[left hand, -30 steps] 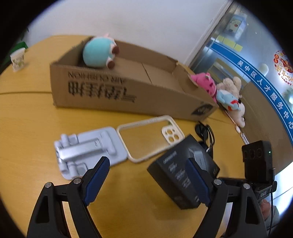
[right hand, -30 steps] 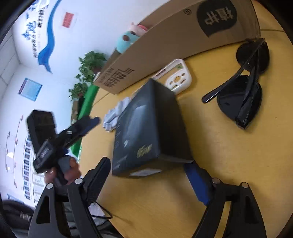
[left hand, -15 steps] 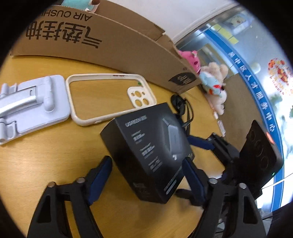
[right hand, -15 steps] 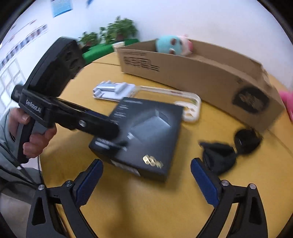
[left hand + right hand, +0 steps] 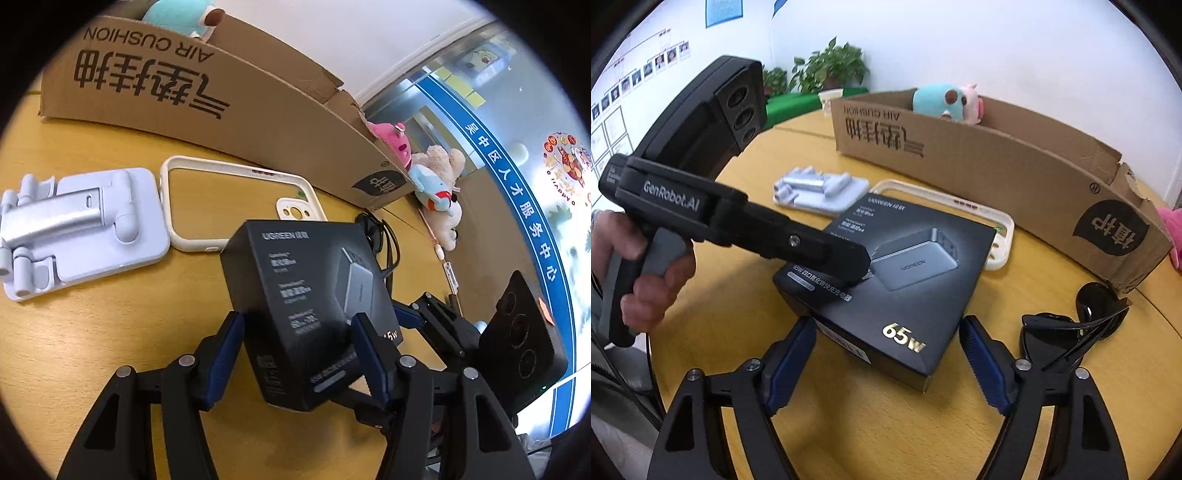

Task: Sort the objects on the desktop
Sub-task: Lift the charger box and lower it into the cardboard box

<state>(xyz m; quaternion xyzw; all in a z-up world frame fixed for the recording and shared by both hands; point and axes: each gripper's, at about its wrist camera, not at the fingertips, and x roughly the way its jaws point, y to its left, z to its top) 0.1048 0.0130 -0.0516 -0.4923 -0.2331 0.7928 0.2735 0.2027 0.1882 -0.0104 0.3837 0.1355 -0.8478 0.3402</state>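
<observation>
Currently the black charger box (image 5: 306,306) sits on the round wooden table (image 5: 74,332), toward its near edge, just in front of the white phone case (image 5: 207,206) and well short of the long cardboard box (image 5: 221,110) across the table's far side.

Left gripper (image 5: 295,358): jaws closing, box between them. Both blue pads look to be on or just beside the box's 2 side walls; firm contact cannot be confirmed, and the box appears to rest on the table.

Right gripper (image 5: 886,365): jaws also closing but spread wide, straddling the box's near corner without touching it.

Handling judgement: rigid printed carton, stiff walls, probably moderately heavy if the charger is inside. Smooth matte faces may slip under rubber pads, so grip should go across 2 opposite flat side walls, near mid-length, not on a corner. Squeeze enough to hold, not enough to dent the carton.

Other items: grey phone stand (image 5: 74,225) beside the case on the left; black sunglasses (image 5: 1082,325) near the table's right edge; teal plush toy (image 5: 942,101) inside the cardboard box.
</observation>
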